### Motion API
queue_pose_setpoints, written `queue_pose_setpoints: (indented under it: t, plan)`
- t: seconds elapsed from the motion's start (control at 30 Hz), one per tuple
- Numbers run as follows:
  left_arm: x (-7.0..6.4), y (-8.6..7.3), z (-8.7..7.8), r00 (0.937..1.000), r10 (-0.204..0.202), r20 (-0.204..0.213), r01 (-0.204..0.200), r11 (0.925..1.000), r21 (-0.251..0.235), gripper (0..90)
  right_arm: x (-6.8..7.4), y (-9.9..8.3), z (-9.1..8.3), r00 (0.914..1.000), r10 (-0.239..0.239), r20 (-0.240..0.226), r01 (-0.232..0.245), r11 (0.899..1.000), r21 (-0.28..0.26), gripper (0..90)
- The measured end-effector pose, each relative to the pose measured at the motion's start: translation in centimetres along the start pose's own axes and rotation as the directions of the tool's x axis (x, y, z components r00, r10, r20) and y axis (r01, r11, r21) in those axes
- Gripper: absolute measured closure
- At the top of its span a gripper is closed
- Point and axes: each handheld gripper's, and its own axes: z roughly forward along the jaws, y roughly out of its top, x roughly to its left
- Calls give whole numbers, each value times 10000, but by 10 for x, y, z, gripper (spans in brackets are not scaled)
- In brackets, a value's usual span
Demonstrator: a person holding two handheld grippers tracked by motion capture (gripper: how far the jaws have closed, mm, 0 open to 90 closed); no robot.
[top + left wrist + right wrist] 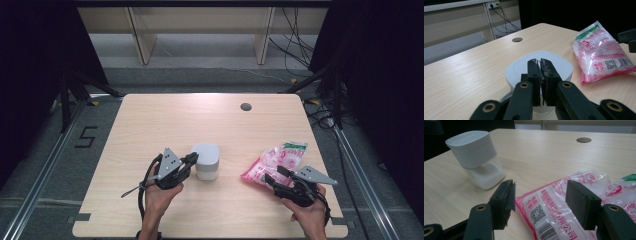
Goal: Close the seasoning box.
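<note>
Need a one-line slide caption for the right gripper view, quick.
Right gripper, jaws open, poised over the near end of the pink bag; white-lidded jar stands beyond on the table.

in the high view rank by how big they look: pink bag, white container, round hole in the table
1. pink bag, largest, though the right gripper covers part of it
2. white container, a little smaller
3. round hole, smallest by far

Glossy plastic bag (564,212), matt wooden table (200,120)
</note>
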Motion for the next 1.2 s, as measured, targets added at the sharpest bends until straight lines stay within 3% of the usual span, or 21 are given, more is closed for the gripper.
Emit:
queue_pose_setpoints:
  t: [0.03, 0.1, 0.13, 0.2, 0.27, 0.33, 0.4, 0.43, 0.5, 0.67, 0.77, 0.8, 0.93, 1.0, 1.03, 1.07, 1.2]
  plan:
    - [-1, 0, 0, 9999, -134, 97, 135, 9999, -107, 764, 0, 0, 1, 10000, -38, 12, 38, 10000, -43, 402]
    - [-1, 1, -2, 9995, -64, 311, 60, 9999, 127, 670, 0, 0, 0, 10000, -17, 7, 17, 10000, -14, 400]
    - [-3, 0, -3, 9990, -253, 373, 246, 9995, 187, 610, 0, 0, -1, 10000, -21, 33, 20, 9999, 142, 400]
    - [-4, 1, -3, 9989, -269, 377, 257, 9992, 312, 504, 1, -1, 0, 9997, 258, -13, -258, 9997, 39, 400]
    - [-7, 1, -4, 9979, -431, 489, 408, 9981, 467, 409, 0, 0, 0, 10000, 10, -18, -10, 10000, -5, 400]
    - [-11, 1, -4, 9954, -609, 740, 576, 9973, 460, 360, 1, 0, 0, 10000, 74, 44, -75, 10000, 59, 400]
    - [-13, 1, -4, 9973, -443, 581, 408, 9974, 595, 316, 2, 0, -1, 9999, 132, 9, -132, 9998, 154, 400]
    - [-14, 0, -4, 9973, -474, 558, 442, 9974, 578, 301, 1, 0, 0, 10000, -31, 39, 31, 9999, 108, 400]
    - [-14, 0, -5, 9972, -501, 559, 470, 9973, 558, 285, 4, 0, -1, 9992, 398, -9, -398, 9990, 198, 400]
    - [-17, -1, -7, 9968, -568, 570, 541, 9974, 475, 261, 3, -1, 1, 9999, 143, -75, -142, 9999, 44, 400]
    - [-18, -4, -7, 9960, -655, 615, 629, 9971, 429, 254, 5, -1, 0, 9992, 365, -161, -364, 9993, 73, 400]
    - [-18, -5, -8, 9961, -662, 590, 636, 9969, 459, 251, 2, 0, 0, 9997, 61, -227, -59, 9999, 82, 399]
    - [-19, -8, -9, 9962, -696, 516, 667, 9963, 547, 246, 2, 0, 1, 9998, -147, -147, 151, 9996, 234, 397]
    - [-20, -8, -9, 9960, -729, 523, 703, 9963, 496, 242, 4, -1, 0, 10000, -42, -65, 44, 9997, 257, 397]
    - [-20, -8, -9, 9960, -745, 499, 720, 9962, 494, 242, 4, -1, 2, 9997, -69, -244, 71, 9999, 98, 397]
    - [-19, -8, -9, 9974, -487, 528, 462, 9978, 475, 240, 4, -1, 2, 9996, -53, -269, 55, 10000, 69, 397]
    - [-24, -11, -8, 9954, -751, 595, 727, 9965, 421, 237, 5, -1, 2, 9992, -73, -385, 79, 9999, 141, 396]
